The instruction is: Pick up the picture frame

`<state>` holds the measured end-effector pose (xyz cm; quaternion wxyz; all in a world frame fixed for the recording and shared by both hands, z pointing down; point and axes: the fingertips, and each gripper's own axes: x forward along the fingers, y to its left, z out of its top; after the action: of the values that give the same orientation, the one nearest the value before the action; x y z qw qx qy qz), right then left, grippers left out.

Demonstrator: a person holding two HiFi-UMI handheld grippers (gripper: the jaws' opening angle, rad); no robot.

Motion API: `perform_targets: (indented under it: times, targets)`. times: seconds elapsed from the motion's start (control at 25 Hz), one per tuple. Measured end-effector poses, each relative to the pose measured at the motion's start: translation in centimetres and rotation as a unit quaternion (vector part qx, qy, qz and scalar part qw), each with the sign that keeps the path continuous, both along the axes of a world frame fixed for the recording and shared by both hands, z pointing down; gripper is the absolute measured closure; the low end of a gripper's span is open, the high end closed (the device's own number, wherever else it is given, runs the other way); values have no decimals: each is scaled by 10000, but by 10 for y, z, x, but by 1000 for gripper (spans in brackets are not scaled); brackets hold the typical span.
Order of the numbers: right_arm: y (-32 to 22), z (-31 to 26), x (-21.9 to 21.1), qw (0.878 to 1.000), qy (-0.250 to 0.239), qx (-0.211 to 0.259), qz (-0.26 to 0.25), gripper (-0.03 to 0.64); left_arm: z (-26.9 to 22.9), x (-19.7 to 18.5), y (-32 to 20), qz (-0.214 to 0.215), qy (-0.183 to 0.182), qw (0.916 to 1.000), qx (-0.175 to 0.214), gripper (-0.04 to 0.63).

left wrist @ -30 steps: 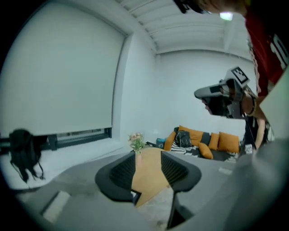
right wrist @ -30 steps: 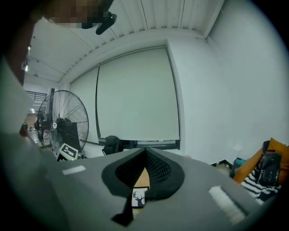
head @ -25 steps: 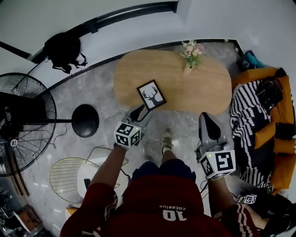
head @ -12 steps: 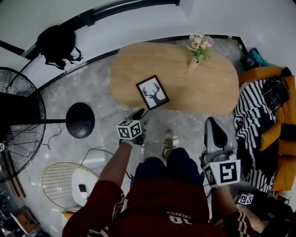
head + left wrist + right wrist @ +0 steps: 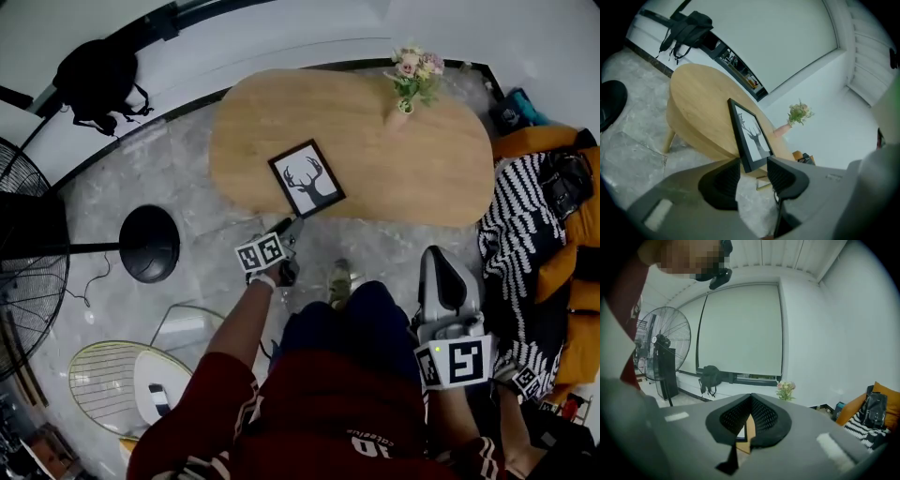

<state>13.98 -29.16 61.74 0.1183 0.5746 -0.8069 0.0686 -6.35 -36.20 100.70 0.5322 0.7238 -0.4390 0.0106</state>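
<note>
The picture frame (image 5: 307, 178), black-edged with a deer print, lies flat near the front edge of the oval wooden table (image 5: 394, 159). My left gripper (image 5: 289, 228) reaches to the frame's near corner. In the left gripper view the frame (image 5: 749, 135) stands out between the two dark fingertips (image 5: 723, 178), and the left gripper (image 5: 752, 165) is open; I cannot tell whether it touches. My right gripper (image 5: 437, 261) hangs low at the right, away from the table. Seen in its own view, the right gripper (image 5: 751, 398) is shut on nothing.
A vase of flowers (image 5: 410, 77) stands at the table's far right. To the left are a fan (image 5: 23, 281) with its round base (image 5: 150, 244), and a black bag (image 5: 94, 70) by the wall. A wire stool (image 5: 117, 384) is behind left; a sofa with a striped blanket (image 5: 520, 244) is at right.
My left gripper has moved forward until its tips reach the frame's near corner. The right gripper has stayed low and drifted slightly back. The view has shifted toward the table.
</note>
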Motion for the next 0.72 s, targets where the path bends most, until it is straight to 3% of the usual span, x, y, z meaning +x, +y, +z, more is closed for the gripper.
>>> perform_targets:
  times: [0.28, 0.52, 0.72]
  targets:
    - [-3, 16, 0, 10000, 44, -77, -38, 620, 18, 5, -13, -85, 366, 9990, -220, 390]
    - [-8, 25, 3, 9998, -1, -175, -35, 620, 28, 1, -13, -412, 626, 9957, -541, 451]
    - [-8, 29, 4, 9997, -53, -255, -29, 621, 32, 5, -12, -673, 905, 9899, -863, 405]
